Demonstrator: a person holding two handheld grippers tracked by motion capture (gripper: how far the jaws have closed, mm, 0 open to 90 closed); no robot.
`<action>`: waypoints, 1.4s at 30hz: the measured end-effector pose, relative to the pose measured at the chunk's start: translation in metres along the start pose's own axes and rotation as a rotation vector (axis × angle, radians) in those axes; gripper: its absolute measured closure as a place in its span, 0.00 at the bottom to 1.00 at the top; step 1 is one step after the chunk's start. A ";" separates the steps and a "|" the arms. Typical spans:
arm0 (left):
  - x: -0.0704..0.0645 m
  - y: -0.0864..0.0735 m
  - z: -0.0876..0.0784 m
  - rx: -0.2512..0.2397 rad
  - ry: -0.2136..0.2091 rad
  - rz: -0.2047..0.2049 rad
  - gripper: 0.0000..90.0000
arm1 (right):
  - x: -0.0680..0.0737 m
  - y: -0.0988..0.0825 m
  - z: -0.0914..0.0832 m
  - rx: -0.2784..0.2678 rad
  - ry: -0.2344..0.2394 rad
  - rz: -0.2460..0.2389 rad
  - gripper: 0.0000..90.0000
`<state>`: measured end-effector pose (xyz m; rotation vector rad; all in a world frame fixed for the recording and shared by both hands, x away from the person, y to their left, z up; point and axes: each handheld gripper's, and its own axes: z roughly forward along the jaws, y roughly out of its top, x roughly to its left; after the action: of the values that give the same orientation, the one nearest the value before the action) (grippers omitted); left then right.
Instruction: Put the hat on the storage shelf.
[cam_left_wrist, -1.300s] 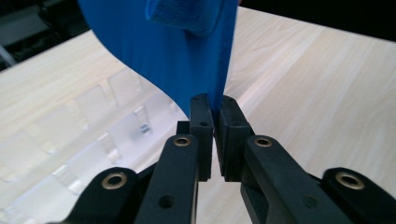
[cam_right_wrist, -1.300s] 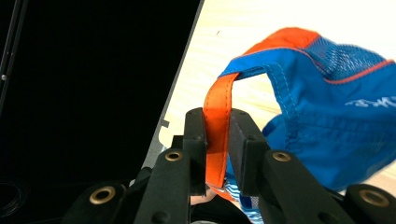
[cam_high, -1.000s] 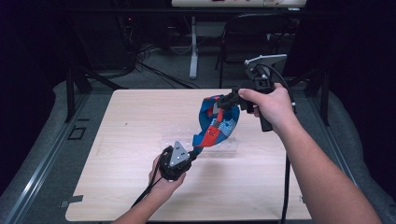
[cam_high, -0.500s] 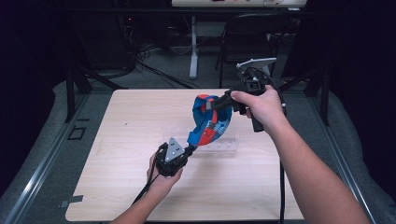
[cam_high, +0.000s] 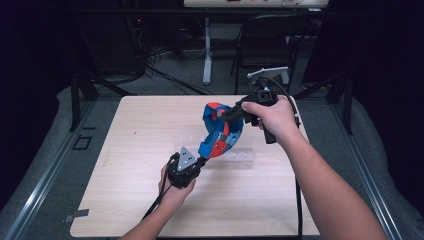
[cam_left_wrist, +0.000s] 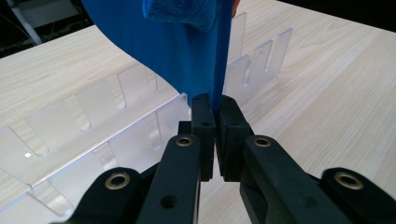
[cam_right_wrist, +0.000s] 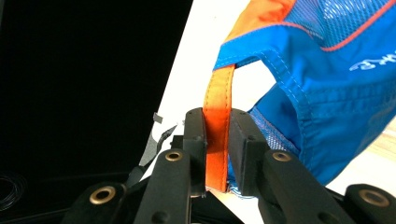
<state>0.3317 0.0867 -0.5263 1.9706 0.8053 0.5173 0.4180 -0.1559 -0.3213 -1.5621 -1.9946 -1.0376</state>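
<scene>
High view: overhead, facing forward-down over the worktop (cam_high: 125, 200). Gripper views: close along own fingers (shared: blue bag (cam_high: 217, 130) above worktop).

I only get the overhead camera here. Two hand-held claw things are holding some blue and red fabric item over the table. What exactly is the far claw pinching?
Observer: The right gripper is shut on an orange strap sewn to the edge of the blue fabric item; the strap runs straight up between the jaws.
Operator: And the near claw?
Observer: The left gripper clamps a thin blue edge of the same item, gripping it right at the tips of its jaws.
Operator: There's something glassy under it on the table. What is it?
Observer: A clear plastic rack with a row of upright slotted tabs, lying on the wooden table just beyond the left gripper.
</scene>
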 end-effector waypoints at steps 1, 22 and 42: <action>0.000 0.000 0.001 -0.004 0.000 -0.001 0.97 | -0.001 0.000 0.002 -0.010 0.005 0.010 0.87; 0.000 -0.015 0.015 0.048 0.011 -0.009 0.97 | -0.019 -0.003 0.012 0.014 -0.019 0.037 0.87; 0.012 -0.016 -0.008 0.070 -0.035 -0.034 0.61 | -0.039 -0.002 0.003 0.008 -0.027 0.075 0.86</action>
<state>0.3298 0.1063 -0.5352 2.0208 0.8440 0.4382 0.4278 -0.1790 -0.3514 -1.6419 -1.9398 -0.9826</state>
